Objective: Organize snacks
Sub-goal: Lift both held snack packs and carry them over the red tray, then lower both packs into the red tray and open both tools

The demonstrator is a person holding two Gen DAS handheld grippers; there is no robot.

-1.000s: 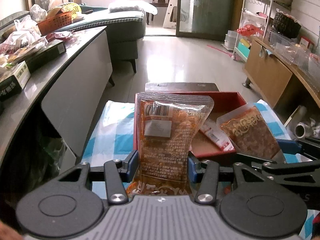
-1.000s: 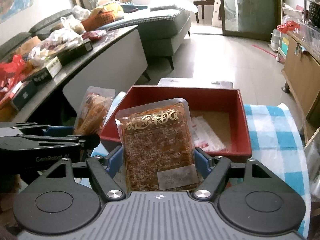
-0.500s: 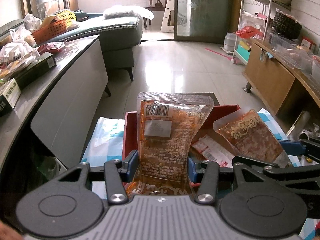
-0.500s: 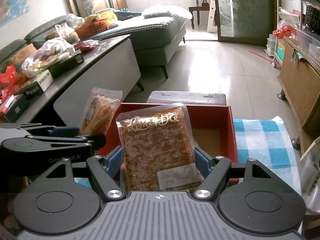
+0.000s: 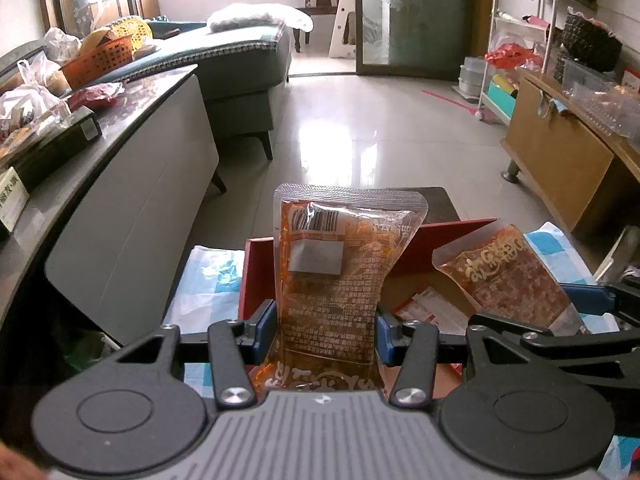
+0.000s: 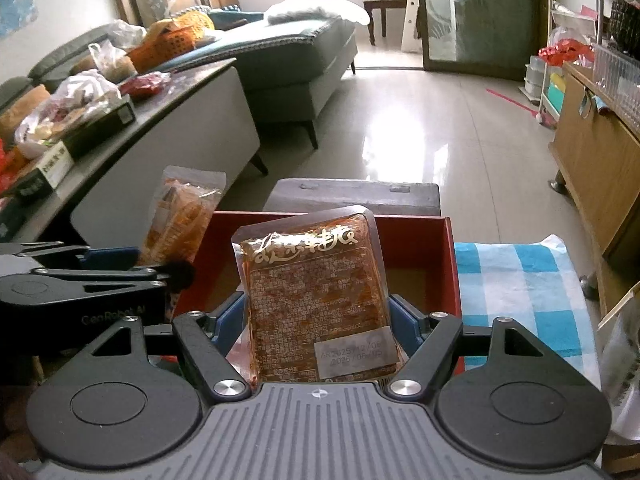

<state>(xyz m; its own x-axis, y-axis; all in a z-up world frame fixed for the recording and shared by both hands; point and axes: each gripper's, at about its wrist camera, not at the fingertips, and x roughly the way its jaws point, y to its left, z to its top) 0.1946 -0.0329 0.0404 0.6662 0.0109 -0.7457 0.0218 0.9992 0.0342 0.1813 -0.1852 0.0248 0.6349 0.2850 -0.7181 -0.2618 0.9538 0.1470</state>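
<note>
The left gripper [image 5: 326,320] pinches an orange snack packet [image 5: 340,276] upright by its lower sides; the right gripper [image 6: 318,320] clamps a second, flatter packet [image 6: 316,300] the same way. Both packets hang just over the near edge of the red box [image 6: 448,264], which sits on the checked cloth [image 6: 516,288] over the desk and already holds 1 small packet [image 5: 424,304]. To do this well, carry each packet further over the open floor of the box, lower it until its bottom touches, and only then release. Drop them side by side, not stacked crooked, and keep the 2 grippers from bumping.
</note>
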